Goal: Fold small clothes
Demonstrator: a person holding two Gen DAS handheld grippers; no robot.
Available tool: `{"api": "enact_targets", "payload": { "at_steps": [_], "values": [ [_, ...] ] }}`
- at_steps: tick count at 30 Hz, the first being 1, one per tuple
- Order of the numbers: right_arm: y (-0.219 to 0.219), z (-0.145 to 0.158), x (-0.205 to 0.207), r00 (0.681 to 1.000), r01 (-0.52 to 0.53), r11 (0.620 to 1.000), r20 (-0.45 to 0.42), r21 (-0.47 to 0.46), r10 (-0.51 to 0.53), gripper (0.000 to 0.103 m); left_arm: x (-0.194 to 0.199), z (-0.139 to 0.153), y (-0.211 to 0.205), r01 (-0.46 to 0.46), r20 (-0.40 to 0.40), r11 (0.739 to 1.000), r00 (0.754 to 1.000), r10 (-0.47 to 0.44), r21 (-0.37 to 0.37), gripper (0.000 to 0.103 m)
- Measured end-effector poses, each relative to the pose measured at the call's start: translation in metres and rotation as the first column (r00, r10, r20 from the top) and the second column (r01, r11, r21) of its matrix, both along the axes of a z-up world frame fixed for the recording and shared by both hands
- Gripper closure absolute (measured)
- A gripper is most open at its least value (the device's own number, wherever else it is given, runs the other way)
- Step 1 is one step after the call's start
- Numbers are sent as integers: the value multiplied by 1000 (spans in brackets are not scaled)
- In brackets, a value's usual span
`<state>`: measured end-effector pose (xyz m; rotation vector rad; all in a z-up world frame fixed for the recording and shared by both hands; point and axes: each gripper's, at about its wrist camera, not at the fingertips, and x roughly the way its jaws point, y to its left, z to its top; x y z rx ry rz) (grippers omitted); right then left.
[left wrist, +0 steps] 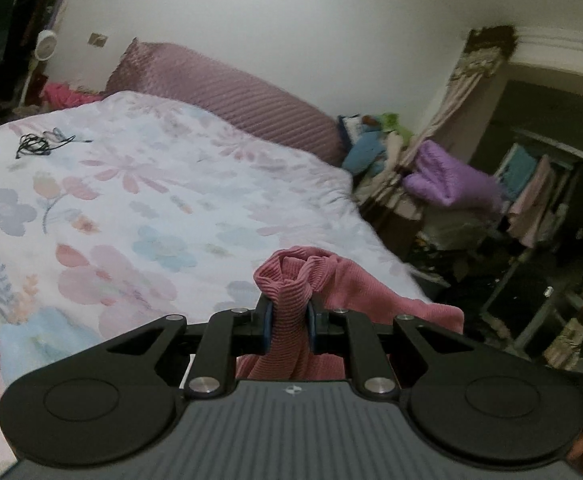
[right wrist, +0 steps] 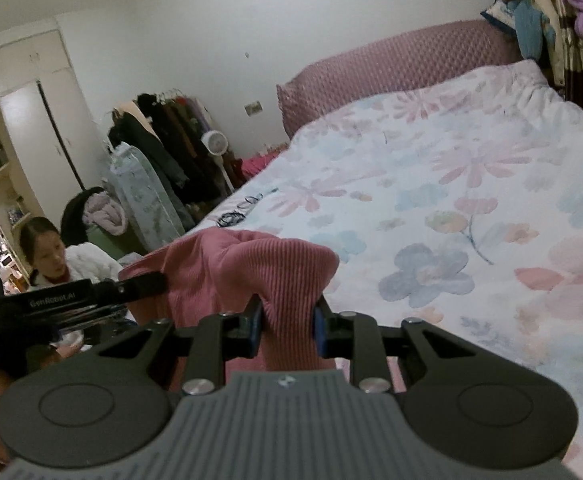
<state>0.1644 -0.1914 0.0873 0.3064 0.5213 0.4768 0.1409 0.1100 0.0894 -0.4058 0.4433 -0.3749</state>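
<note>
A pink ribbed knit garment (left wrist: 291, 296) is bunched between the pads of my left gripper (left wrist: 289, 326), which is shut on it; the rest of the cloth hangs off to the right and below. In the right wrist view the same pink garment (right wrist: 247, 268) is pinched by my right gripper (right wrist: 287, 328), also shut on it. The left gripper (right wrist: 143, 284) shows there at the left, holding the garment's other end. Both grippers hold the cloth in the air above the floral bedspread (left wrist: 131, 200).
A mauve quilted headboard (right wrist: 391, 64) backs the bed. Black cables (left wrist: 31, 144) lie on the spread's far side. A clothes rack (right wrist: 163, 140), a white fan (right wrist: 215, 140) and piled clothes (left wrist: 443, 180) crowd the bedsides. A person (right wrist: 51, 256) sits low at the left.
</note>
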Motion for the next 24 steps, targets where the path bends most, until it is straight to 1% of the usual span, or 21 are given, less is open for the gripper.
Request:
{"api": "enact_targets", "payload": {
  "at_steps": [4,6,8,11,13,14,16,18,20,22,24],
  "values": [
    [-16,17,-45,999,-20,1000,28,13,20,82,-23,4,-3,29,-4,999,1000,-29,-28,86],
    [-23,19,-61,1000,-20,1000,15,24,19,82,-30,3,-6,45,-17,999,999,-45,-14,86],
    [-29,15,-70,1000,-19,999,-17,44,20,82,-33,0,-9,59,-39,998,997,-60,-6,86],
    [-31,0,-72,999,-8,1000,-53,16,8,82,-21,-16,-12,67,-93,998,993,-66,1,86],
    [-33,-17,-62,994,2,1000,-105,31,1,82,-6,-33,-13,67,-139,998,988,-66,2,86],
    [-34,-29,-53,991,12,999,-132,38,-7,82,4,-42,-15,66,-169,998,984,-62,17,86],
    [-34,-53,-31,982,31,999,-189,21,-26,82,23,-59,-19,81,-203,996,977,-71,40,86],
    [-34,-76,-6,971,52,999,-234,4,-49,82,47,-77,-23,95,-239,993,968,-77,65,86],
    [-33,-94,22,960,63,998,-273,-5,-62,82,73,-95,-24,107,-271,992,959,-84,71,86],
    [-32,-112,52,951,70,997,-300,-27,-75,82,97,-112,-26,108,-303,990,950,-75,94,86],
    [-32,-130,79,939,73,997,-334,-28,-78,82,121,-130,-29,117,-329,986,942,-72,118,86]
  ]
}}
